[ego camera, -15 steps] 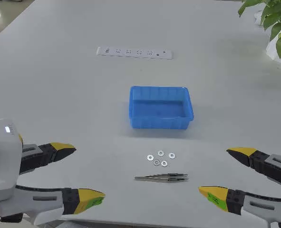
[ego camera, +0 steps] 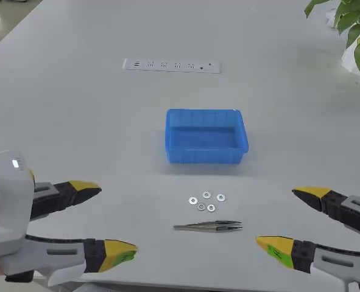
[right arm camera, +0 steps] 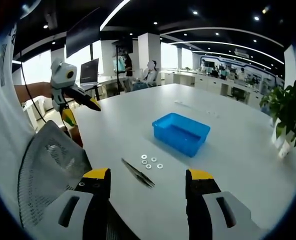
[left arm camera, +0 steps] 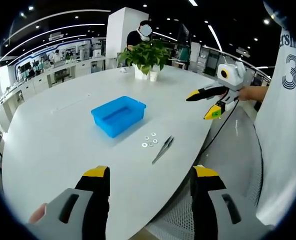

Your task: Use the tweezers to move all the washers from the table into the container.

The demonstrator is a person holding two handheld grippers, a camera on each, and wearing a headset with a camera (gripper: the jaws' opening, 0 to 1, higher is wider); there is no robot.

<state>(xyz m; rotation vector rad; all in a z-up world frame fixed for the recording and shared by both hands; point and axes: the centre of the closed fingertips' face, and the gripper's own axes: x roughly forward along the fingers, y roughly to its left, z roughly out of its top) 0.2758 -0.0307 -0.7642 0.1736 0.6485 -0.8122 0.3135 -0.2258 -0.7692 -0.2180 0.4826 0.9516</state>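
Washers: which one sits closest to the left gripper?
The washer at the cluster's left edge in the head view; the other four lie further from the left gripper.

Table [ego camera: 76,121]: everything below lies on it.
Power strip [ego camera: 171,66]: far side, crosswise, well behind the container.
Container [ego camera: 204,156]: mid-table, between power strip and washers.
Washers [ego camera: 206,202]: five in a tight cluster on the table, near the container's front wall, outside it.
Tweezers [ego camera: 208,226]: crosswise, just in front of the washers, not touching.
Plant [ego camera: 350,24]: far right corner.
Left gripper [ego camera: 119,219]: near edge, well left of the tweezers.
Right gripper [ego camera: 275,216]: near edge, right of the tweezers.
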